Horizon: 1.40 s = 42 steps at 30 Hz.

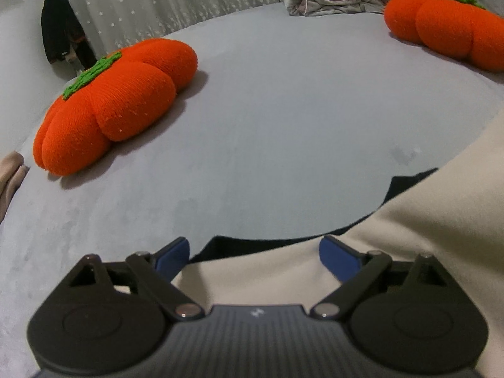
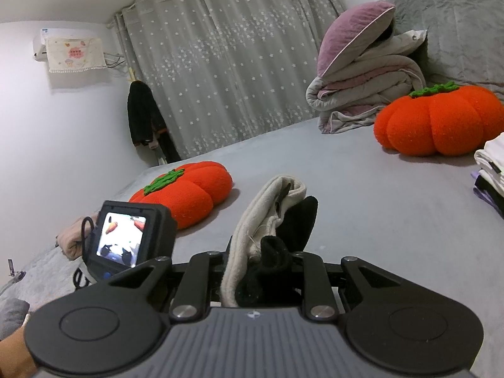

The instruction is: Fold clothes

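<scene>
- Bunched cream-and-black garment (image 2: pixel 267 239) sits clamped in my right gripper (image 2: pixel 261 271), its long axis running away from me over the grey bed (image 2: pixel 362 220).
- My left gripper (image 1: pixel 253 253) hangs with jaws wide apart, holding nothing; the garment's cream panel (image 1: pixel 315 271) lies flat beneath and between its blue pads (image 1: pixel 338 256).
- I judge the left is nearer the flat edge to pinch.

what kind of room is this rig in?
Most likely a bedroom: work happens on a grey bed, with rolled bedding and a headboard at its far end, pumpkin cushions, and star-patterned curtains behind.
</scene>
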{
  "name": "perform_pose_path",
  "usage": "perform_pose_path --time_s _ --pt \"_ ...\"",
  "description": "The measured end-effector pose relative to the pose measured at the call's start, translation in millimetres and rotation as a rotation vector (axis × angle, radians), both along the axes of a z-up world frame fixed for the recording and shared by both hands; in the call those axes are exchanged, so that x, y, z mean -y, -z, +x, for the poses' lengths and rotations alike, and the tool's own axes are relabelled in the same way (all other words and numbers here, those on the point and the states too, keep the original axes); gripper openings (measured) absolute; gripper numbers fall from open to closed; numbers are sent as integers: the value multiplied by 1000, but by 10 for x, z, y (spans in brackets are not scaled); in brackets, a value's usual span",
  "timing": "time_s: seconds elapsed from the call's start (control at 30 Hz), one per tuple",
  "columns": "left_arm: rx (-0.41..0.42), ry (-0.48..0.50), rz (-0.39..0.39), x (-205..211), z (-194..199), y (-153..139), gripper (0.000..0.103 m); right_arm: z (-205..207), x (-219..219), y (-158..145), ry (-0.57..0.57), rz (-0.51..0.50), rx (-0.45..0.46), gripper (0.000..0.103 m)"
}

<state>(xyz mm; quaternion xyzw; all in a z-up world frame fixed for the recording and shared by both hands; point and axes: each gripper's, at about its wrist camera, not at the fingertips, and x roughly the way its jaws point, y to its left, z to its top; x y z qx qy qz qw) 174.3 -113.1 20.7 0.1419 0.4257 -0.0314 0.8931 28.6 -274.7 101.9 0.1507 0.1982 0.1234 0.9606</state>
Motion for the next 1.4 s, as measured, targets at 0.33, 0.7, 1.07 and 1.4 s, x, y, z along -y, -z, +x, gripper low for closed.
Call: perform_pose_path --time_s 0.33,0.7,1.07,1.4 --pt "31 23 -10 -47 -245 -12 91 -12 -2 8 5 3 1 21" --pt "117 56 -46 -92 -671 -64 90 -7 9 -29 3 12 10 21" --pt "126 109 -57 -173 -1083 -46 90 -43 -26 -74 -3 23 21 21" --pt "92 130 -72 -228 -1323 -64 90 -52 -29 -85 -2 27 24 21"
